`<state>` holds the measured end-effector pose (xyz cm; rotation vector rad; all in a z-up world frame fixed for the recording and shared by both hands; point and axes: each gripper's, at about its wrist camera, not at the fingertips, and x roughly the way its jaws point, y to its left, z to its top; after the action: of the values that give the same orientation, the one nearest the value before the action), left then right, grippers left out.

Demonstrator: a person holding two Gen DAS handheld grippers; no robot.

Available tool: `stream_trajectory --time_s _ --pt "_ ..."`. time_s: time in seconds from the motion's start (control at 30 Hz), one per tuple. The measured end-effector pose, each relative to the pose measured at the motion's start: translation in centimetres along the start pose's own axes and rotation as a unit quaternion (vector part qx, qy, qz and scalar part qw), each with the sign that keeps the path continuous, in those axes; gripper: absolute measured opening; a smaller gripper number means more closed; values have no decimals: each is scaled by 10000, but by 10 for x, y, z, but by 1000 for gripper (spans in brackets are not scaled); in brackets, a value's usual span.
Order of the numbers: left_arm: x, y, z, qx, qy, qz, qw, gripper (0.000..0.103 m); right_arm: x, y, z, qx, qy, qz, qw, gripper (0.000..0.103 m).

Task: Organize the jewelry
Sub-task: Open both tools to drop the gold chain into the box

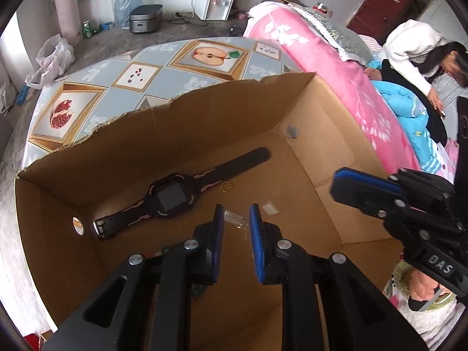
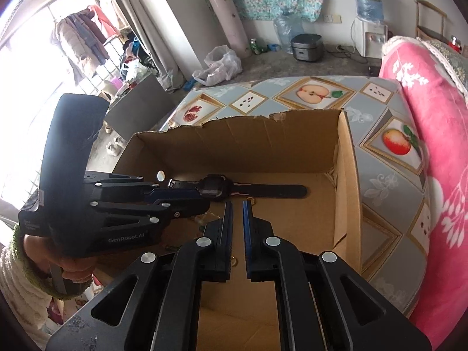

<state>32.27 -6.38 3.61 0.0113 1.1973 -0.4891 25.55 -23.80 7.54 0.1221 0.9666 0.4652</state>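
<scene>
A black watch (image 1: 172,194) lies flat on the floor of an open cardboard box (image 1: 295,99), near its far wall, a small gold ring (image 1: 226,187) just beside the strap. Both tongs hang over the box holding nothing: the left gripper (image 1: 237,219) slightly parted above a small clear trinket (image 1: 234,218), the right gripper (image 2: 237,213) with only a narrow gap, near the watch.

Daylight from blown-out window (image 2: 26,93); box (image 1: 204,122) interior shadowed; strong fisheye bending, dark vignette corners.

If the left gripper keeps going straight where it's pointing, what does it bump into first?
Probably the small clear trinket lying on the cardboard box floor, right ahead of the left gripper. Depth is hard to judge here.
</scene>
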Motion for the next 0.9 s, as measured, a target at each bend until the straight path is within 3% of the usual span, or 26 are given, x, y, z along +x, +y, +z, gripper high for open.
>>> stream_trajectory --time_s 0.23,0.37,0.47,0.57,0.73,0.9 --pt "-2 6 1 -5 -162 118 9998 21 -18 -5 0 107 -213 -70 9997 7" --pt "-13 7 -1 -27 -344 187 9992 21 -30 -2 -1 131 -350 -135 9992 13" --pt "-32 3 -8 36 -609 185 9980 21 -45 5 -5 95 -514 -183 9985 21" --pt "-68 -5 -26 174 -1110 136 9936 22 -65 14 -14 -36 -752 -260 9968 25" --pt "-127 -13 -79 367 -1862 42 9818 49 -106 28 -46 -145 -1186 -204 9926 37" --pt "-174 -20 -154 609 -2511 191 9659 66 -132 37 -90 -110 -1416 27 9899 39"
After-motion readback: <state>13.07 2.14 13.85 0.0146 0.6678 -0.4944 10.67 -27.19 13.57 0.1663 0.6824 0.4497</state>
